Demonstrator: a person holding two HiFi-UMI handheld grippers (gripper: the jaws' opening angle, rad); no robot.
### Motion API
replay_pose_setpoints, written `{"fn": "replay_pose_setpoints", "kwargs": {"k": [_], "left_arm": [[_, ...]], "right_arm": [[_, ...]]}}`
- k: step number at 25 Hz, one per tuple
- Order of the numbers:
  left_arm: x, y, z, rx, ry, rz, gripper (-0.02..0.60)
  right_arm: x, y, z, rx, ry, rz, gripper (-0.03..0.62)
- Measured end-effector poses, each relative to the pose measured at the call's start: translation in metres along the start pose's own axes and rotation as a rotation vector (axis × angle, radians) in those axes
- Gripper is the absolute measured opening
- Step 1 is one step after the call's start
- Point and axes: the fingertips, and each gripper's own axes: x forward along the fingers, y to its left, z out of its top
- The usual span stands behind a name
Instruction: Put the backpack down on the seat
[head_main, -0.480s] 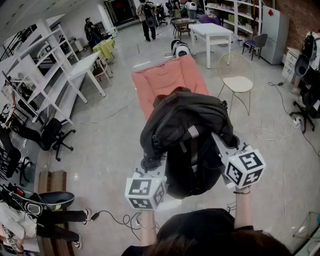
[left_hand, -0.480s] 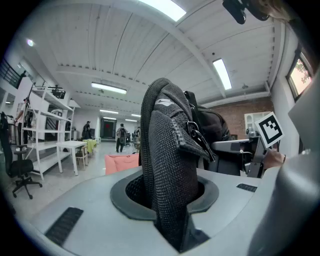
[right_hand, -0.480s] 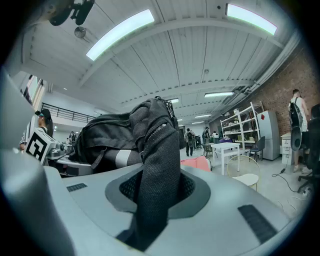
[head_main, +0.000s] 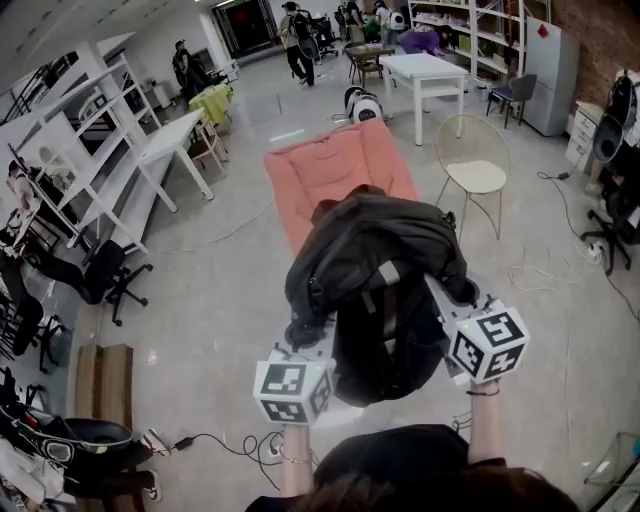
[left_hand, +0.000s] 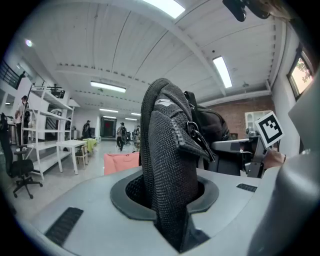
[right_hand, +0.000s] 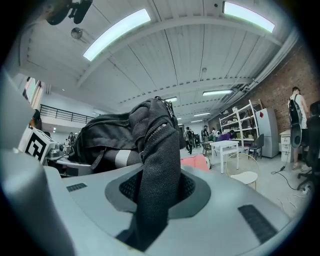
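Note:
A black backpack (head_main: 375, 275) with a grey stripe hangs in the air between both grippers, in front of the pink lounge seat (head_main: 335, 165) on the floor. My left gripper (head_main: 305, 330) is shut on a fold of the pack's black mesh fabric (left_hand: 167, 170), which fills the gap between its jaws. My right gripper (head_main: 455, 295) is shut on another strip of the same fabric (right_hand: 155, 185), with the pack's bulk (right_hand: 107, 132) to its left. The pack covers the seat's near end in the head view.
A round-backed wire chair (head_main: 476, 160) stands right of the seat, a white table (head_main: 425, 72) behind it. White shelving and desks (head_main: 110, 140) line the left side. Cables (head_main: 215, 445) lie on the floor near my feet. People walk at the far end of the room.
The backpack and both grippers have shifted slightly forward and up toward the pink seat. Both grips are unchanged.

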Motion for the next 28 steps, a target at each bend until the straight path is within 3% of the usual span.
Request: {"fn": "replay_pose_setpoints", "kwargs": {"k": [8, 17, 28], "left_arm": [[0.004, 0.002, -0.002, -0.013, 0.007, 0.024, 0.117], [0.053, -0.008, -0.001, -0.039, 0.037, 0.046, 0.117], [0.130, 0.042, -0.008, -0.063, 0.063, 0.019, 0.117]], "right_arm": [[0.010, -0.005, 0.002, 0.007, 0.009, 0.025, 0.093], [0.036, -0.052, 0.001, 0.013, 0.034, 0.044, 0.094], [0.119, -0.083, -0.010, 0.034, 0.062, 0.015, 0.094]]}}
